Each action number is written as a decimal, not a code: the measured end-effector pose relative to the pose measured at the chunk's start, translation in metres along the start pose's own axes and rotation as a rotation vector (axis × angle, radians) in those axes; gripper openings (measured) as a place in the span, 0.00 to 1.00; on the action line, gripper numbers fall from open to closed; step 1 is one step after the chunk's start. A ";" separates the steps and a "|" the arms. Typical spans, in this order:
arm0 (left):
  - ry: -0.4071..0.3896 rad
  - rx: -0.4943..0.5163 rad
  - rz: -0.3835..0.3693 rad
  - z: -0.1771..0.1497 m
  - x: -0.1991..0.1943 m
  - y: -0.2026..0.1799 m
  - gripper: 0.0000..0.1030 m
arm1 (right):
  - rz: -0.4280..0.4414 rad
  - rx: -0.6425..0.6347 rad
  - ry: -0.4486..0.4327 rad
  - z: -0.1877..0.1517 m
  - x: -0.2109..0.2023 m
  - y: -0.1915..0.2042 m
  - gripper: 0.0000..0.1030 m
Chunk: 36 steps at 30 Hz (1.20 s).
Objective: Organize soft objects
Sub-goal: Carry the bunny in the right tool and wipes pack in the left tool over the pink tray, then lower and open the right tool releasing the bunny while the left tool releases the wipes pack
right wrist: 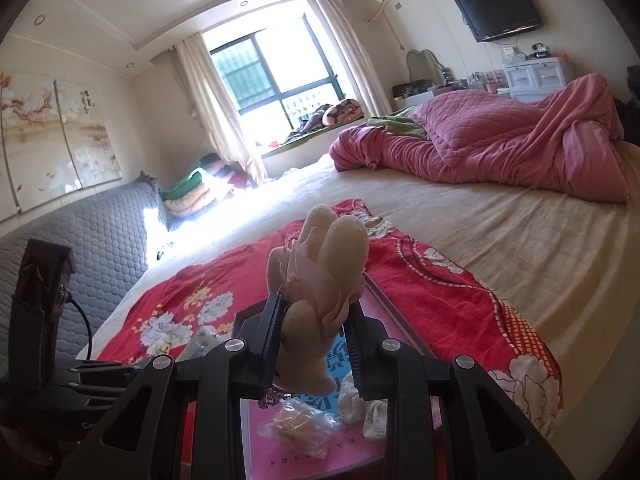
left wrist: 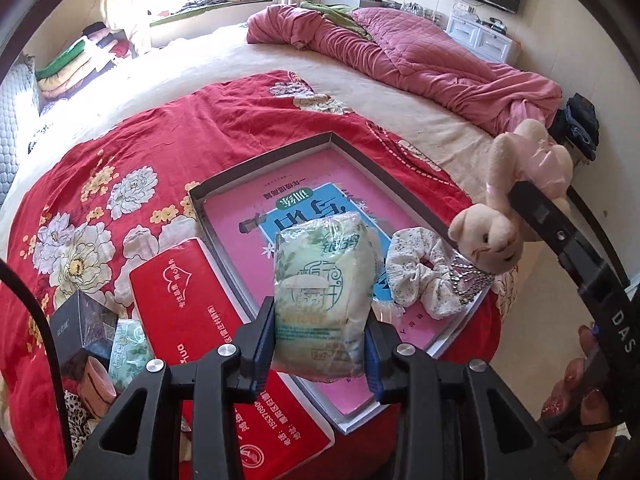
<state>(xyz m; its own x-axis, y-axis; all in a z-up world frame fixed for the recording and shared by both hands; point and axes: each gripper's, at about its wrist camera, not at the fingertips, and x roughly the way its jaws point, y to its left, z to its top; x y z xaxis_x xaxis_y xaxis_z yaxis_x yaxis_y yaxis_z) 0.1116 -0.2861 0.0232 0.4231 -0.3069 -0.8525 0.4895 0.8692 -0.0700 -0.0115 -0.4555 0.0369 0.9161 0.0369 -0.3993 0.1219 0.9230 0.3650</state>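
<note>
Shallow grey tray (left wrist: pixel 256 164) on red floral cloth (left wrist: pixel 120 152) spread over the bed (left wrist: pixel 400 96); inside, pink book (left wrist: pixel 240 216) flat on the floor, floral scrunchie (left wrist: pixel 416 268) at the right end. Left gripper (left wrist: pixel 320 344) above the tray's near end, jaws pinching green tissue pack (left wrist: pixel 324 296). Right gripper (right wrist: pixel 310 340) above the tray's right side, jaws pinching cream plush bear (right wrist: pixel 320 280), head hanging down. Clear bag (right wrist: pixel 296 424) with something tan in the tray under the bear. Left of the tray, red tissue box (left wrist: pixel 200 312), dark box (left wrist: pixel 82 328), second green pack (left wrist: pixel 126 352).
</note>
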 end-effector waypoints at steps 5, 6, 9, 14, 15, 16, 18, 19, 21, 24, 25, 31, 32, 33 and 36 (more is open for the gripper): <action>0.039 0.012 0.035 0.007 0.020 -0.003 0.37 | -0.014 0.026 0.044 -0.001 0.008 -0.009 0.29; 0.048 0.012 0.052 0.010 0.024 -0.002 0.37 | -0.015 0.033 0.060 -0.002 0.011 -0.012 0.29; 0.089 0.004 0.069 0.016 0.038 0.002 0.37 | -0.025 0.051 0.100 -0.008 0.018 -0.016 0.29; 0.131 0.030 0.097 0.021 0.058 -0.001 0.37 | -0.046 0.081 0.167 -0.015 0.027 -0.024 0.29; 0.137 0.035 0.105 0.022 0.061 -0.002 0.37 | -0.050 0.087 0.180 -0.016 0.029 -0.026 0.29; 0.143 0.037 0.107 0.023 0.064 -0.003 0.37 | -0.050 0.093 0.192 -0.018 0.031 -0.028 0.29; 0.160 0.037 0.107 0.024 0.070 -0.005 0.37 | -0.045 0.101 0.217 -0.021 0.035 -0.030 0.30; 0.167 0.037 0.111 0.024 0.072 -0.005 0.37 | -0.039 0.105 0.231 -0.022 0.037 -0.031 0.30; 0.185 0.040 0.121 0.024 0.079 -0.005 0.37 | -0.030 0.108 0.265 -0.025 0.041 -0.031 0.30; 0.195 0.037 0.118 0.024 0.084 -0.006 0.37 | -0.017 0.107 0.311 -0.031 0.048 -0.031 0.30; 0.198 0.038 0.117 0.024 0.086 -0.007 0.37 | -0.015 0.105 0.324 -0.032 0.051 -0.031 0.30; 0.216 0.067 0.105 0.022 0.094 -0.017 0.37 | -0.043 0.075 0.391 -0.045 0.062 -0.031 0.30; 0.221 0.070 0.104 0.021 0.095 -0.018 0.37 | -0.046 0.073 0.392 -0.046 0.062 -0.031 0.30; 0.225 0.073 0.102 0.020 0.097 -0.019 0.37 | -0.050 0.063 0.392 -0.046 0.063 -0.030 0.30; 0.230 0.079 0.092 0.018 0.100 -0.022 0.37 | -0.070 0.029 0.388 -0.047 0.063 -0.027 0.31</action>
<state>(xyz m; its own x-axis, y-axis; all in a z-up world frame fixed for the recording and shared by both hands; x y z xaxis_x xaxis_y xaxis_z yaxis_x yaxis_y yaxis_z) 0.1573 -0.3432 -0.0512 0.2888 -0.1242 -0.9493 0.5188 0.8536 0.0462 0.0254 -0.4604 -0.0378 0.6936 0.1213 -0.7100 0.1950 0.9173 0.3473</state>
